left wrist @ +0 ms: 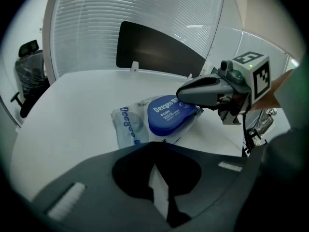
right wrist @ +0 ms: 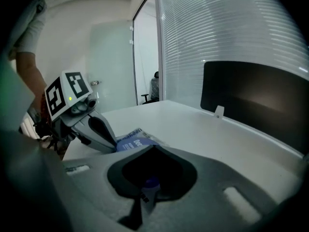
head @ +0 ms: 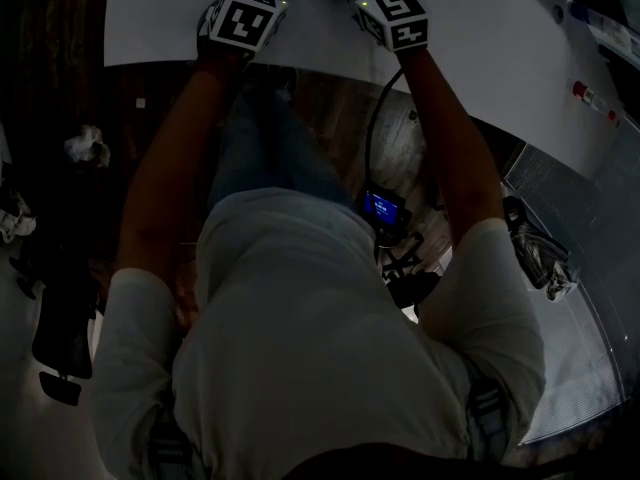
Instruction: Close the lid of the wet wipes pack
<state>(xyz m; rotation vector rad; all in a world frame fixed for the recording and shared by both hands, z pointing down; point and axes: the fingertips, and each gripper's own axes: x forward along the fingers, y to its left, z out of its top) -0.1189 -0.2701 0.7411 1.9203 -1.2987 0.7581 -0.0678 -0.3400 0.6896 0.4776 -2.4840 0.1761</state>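
The wet wipes pack (left wrist: 126,125) lies on the white table (left wrist: 72,110), and its blue lid (left wrist: 166,114) rests low on the pack. My right gripper (left wrist: 182,94) reaches in from the right, its shut tips resting on the lid's far right edge. My left gripper (left wrist: 154,149) hovers just short of the pack's near side, jaws together with only a thin sliver between them. In the right gripper view, the left gripper (right wrist: 110,146) points down at the pack (right wrist: 133,139), and the right gripper (right wrist: 153,151) is shut over the lid. The head view shows both marker cubes (head: 245,18) (head: 393,16) at the table edge.
A black panel (left wrist: 159,50) stands at the table's back in front of window blinds. An office chair (left wrist: 29,71) sits off the left side. Small items (head: 590,93) lie on the table's right part. A device with a blue screen (head: 383,208) sits on the floor.
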